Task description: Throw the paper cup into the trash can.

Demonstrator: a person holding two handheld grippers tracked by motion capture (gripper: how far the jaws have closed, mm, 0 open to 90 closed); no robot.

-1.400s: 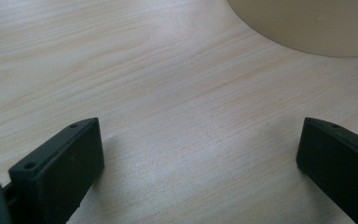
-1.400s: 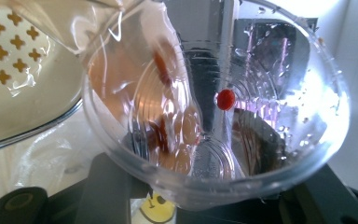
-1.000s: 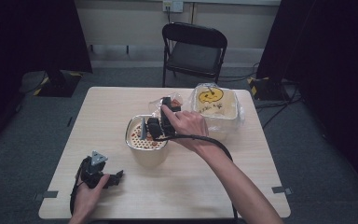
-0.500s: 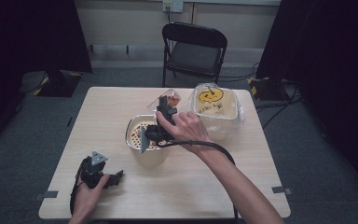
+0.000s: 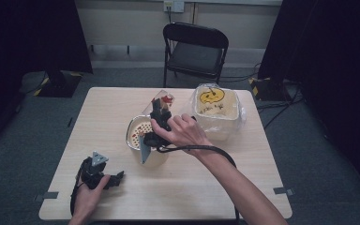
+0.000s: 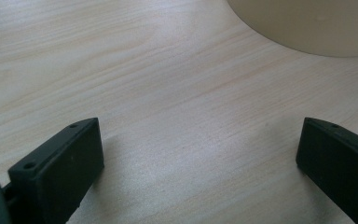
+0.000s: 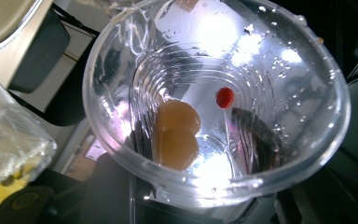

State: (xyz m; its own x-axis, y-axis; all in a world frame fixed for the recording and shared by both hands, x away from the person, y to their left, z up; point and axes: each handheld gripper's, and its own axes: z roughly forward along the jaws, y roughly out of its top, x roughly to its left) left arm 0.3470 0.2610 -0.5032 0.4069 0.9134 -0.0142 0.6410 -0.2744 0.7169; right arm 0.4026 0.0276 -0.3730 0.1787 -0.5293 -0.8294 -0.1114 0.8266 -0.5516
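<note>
My right gripper (image 5: 158, 123) is shut on a clear plastic cup (image 5: 159, 100), held tilted above the far rim of a cream bowl (image 5: 132, 135) with small cereal pieces in it. Its jaws have just been closing a little tighter, with the cup between them. In the right gripper view the cup (image 7: 279, 74) is wet inside; two tan round pieces (image 7: 178, 135) and a red bit (image 7: 224, 97) cling near its bottom. At the table's front left my left gripper (image 5: 115, 179) rests open on the wood, nothing between its fingers (image 6: 60, 168). The bowl's base (image 6: 307, 23) lies ahead of it.
A clear plastic tub (image 5: 215, 117) with a yellow smiley lid, wrapped in a bag, stands right of the bowl. A black folding chair (image 5: 194, 49) is behind the light wooden table (image 5: 243, 183). The right gripper's cable (image 5: 215, 152) loops along the forearm.
The right hand has lifted and turned the cup from low over the bowl up to its far rim. The left hand and its gripper have stayed put.
</note>
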